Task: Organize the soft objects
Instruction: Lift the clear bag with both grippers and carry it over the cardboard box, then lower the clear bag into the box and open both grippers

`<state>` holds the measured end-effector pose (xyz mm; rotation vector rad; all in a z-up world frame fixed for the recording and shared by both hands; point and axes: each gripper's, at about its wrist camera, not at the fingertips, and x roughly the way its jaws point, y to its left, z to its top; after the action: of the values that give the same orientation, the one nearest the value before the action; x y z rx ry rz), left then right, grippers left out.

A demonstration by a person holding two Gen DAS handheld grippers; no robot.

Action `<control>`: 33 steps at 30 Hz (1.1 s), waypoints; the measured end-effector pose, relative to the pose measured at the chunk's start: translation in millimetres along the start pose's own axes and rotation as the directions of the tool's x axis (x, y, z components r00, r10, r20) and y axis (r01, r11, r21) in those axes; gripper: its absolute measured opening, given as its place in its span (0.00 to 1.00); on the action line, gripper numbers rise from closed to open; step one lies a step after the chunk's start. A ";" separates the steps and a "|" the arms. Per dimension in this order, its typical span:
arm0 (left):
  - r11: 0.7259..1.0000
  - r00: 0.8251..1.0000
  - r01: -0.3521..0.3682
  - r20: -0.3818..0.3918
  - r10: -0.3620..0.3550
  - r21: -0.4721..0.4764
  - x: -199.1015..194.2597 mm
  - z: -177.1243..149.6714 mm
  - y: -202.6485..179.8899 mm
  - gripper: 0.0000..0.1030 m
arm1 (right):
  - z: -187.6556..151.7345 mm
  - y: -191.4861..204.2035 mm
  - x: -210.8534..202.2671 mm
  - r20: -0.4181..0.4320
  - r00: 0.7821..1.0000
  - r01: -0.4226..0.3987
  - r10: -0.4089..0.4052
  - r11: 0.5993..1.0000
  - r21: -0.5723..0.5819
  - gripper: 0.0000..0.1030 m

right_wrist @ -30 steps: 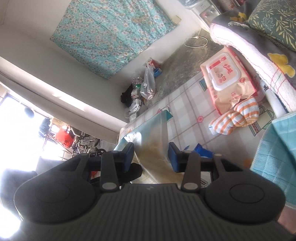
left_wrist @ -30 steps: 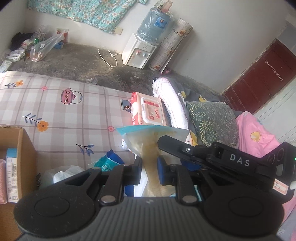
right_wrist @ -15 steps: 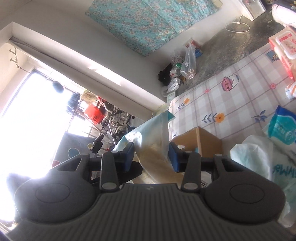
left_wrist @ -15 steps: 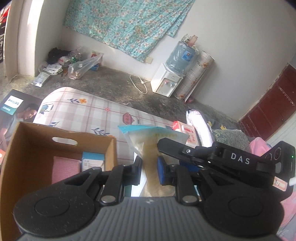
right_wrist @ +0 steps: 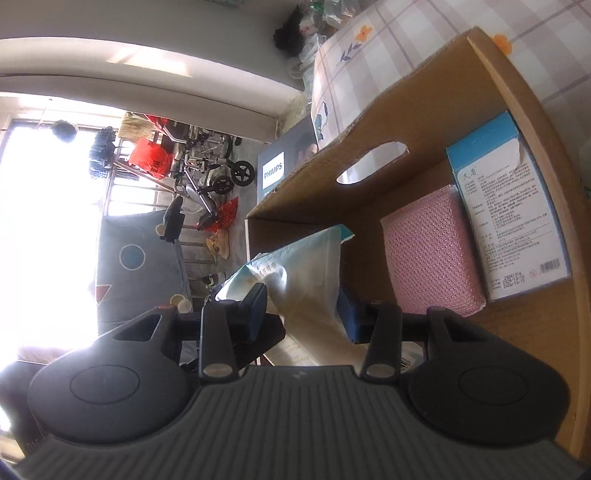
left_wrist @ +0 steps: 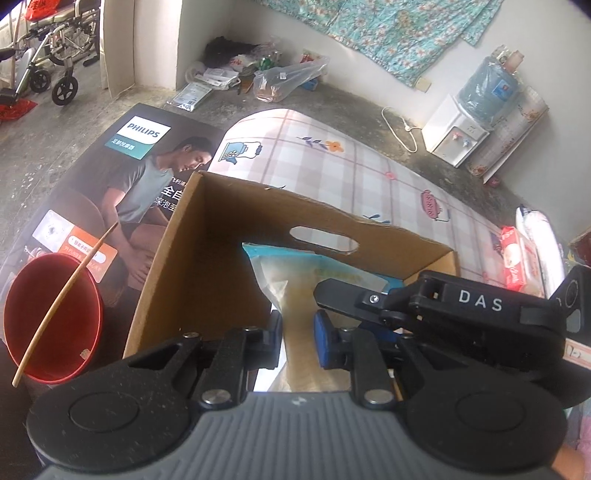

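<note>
now over the cardboard box (left_wrist: 207,258): plastic pouch (left_wrist: 295,280) pinched in the left gripper (left_wrist: 297,334), right gripper (right_wrist: 303,314) also clamped on the pouch, wider apart. inside the box, pink sponge (right_wrist: 432,254) beside a blue-and-white carton (right_wrist: 513,218).

Red bowl (left_wrist: 51,317), near lower left, a thin wooden stick (left_wrist: 62,306) lying across its rim. Large printed Philips carton (left_wrist: 122,177), flat on the floor beside the bed. Water dispenser (left_wrist: 458,136) against the far wall, blue bottle (left_wrist: 487,88) on top, white cord (left_wrist: 399,129) trailing beside it. Floral cloth (left_wrist: 388,33) hanging on the wall. Wheelchair (left_wrist: 48,59) at upper left. Clear plastic bag (left_wrist: 284,81) among floor clutter.
</note>
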<state>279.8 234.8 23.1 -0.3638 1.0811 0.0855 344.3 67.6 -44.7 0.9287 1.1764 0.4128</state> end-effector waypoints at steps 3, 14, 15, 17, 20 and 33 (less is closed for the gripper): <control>0.999 0.999 -0.039 -0.019 0.039 -0.013 20.5 6.4 15.9 0.26 | 7.0 -10.0 33.0 -0.008 1.000 0.000 0.001 0.998 0.060 0.43; 0.998 0.998 -0.064 0.023 0.065 -0.017 16.9 8.6 35.5 0.41 | 5.2 -30.3 73.7 0.020 0.995 0.096 -0.098 0.993 0.072 0.46; 0.998 0.998 -0.061 0.032 0.062 -0.015 13.3 8.2 35.0 0.43 | 4.5 -28.0 71.0 0.033 0.995 0.096 -0.098 0.994 0.061 0.43; 0.998 0.997 -0.052 0.047 0.053 -0.017 6.9 7.4 34.4 0.44 | 6.6 -22.7 69.0 0.054 0.994 0.097 -0.098 0.995 0.025 0.37; 0.999 0.997 -0.044 0.061 0.046 -0.030 -0.1 5.9 34.9 0.46 | 7.7 -17.4 78.4 0.039 0.993 0.112 -0.111 0.994 -0.010 0.28; 0.995 0.995 -0.029 0.088 0.037 -0.094 -26.4 -8.1 42.8 0.55 | -1.8 -9.6 77.8 -0.015 0.998 0.068 -0.069 0.997 -0.041 0.24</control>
<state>250.0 275.1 32.2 -0.4218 0.9966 0.1807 369.6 118.1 -99.2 0.8491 1.2074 0.3887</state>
